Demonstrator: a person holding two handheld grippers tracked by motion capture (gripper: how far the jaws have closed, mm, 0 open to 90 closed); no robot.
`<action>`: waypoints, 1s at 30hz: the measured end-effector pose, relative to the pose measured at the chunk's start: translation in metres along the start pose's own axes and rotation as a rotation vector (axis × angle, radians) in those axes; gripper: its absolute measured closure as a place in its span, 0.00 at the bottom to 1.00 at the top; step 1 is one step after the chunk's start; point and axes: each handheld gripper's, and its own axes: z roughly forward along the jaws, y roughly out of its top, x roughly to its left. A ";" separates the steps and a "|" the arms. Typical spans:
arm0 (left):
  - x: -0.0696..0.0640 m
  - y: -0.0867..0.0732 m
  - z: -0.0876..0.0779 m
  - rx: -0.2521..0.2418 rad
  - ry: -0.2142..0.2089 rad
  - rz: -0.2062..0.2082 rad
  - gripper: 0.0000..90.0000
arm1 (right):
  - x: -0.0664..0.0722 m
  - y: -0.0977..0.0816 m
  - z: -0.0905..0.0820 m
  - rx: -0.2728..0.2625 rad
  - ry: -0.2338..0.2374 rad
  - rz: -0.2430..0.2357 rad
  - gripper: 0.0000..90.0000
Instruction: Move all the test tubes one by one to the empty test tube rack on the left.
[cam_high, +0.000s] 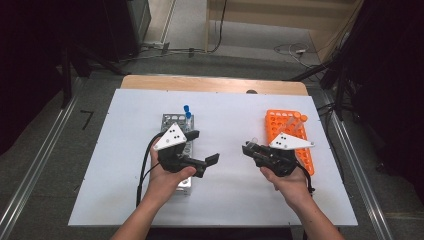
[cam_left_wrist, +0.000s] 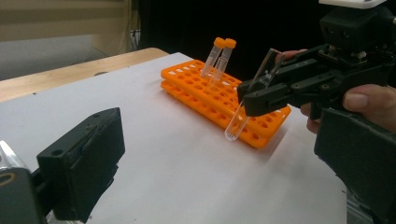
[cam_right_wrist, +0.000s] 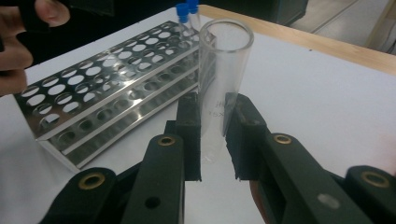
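Right gripper (cam_high: 248, 146) fingers clamped, left gripper (cam_high: 205, 148) fingers spread wide, both level.

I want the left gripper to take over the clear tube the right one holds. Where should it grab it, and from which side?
Probably the bare lower half of the tube, below the right gripper, which is shut on its upper part. The tube hangs tilted, round end down, above the white table beside the orange rack. Bring the open left gripper in level from the tube's free side, jaws across it.

high view looking down from above the person's side onto the whole white counter (cam_high: 225, 200), left gripper view low and close, facing the orange rack (cam_left_wrist: 224, 100), right gripper view tight, facing the steel rack (cam_right_wrist: 107, 88), both racks shared with the high view
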 end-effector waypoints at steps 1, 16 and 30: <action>-0.001 0.000 0.001 0.000 -0.005 0.000 0.03 | 0.002 0.000 0.001 0.001 0.005 -0.005 0.82; -0.015 0.002 0.014 0.002 -0.090 0.032 0.28 | 0.031 0.001 0.015 0.027 0.092 -0.071 0.82; -0.025 -0.002 0.026 0.038 -0.151 0.089 0.65 | 0.043 0.001 0.020 0.050 0.143 -0.098 0.82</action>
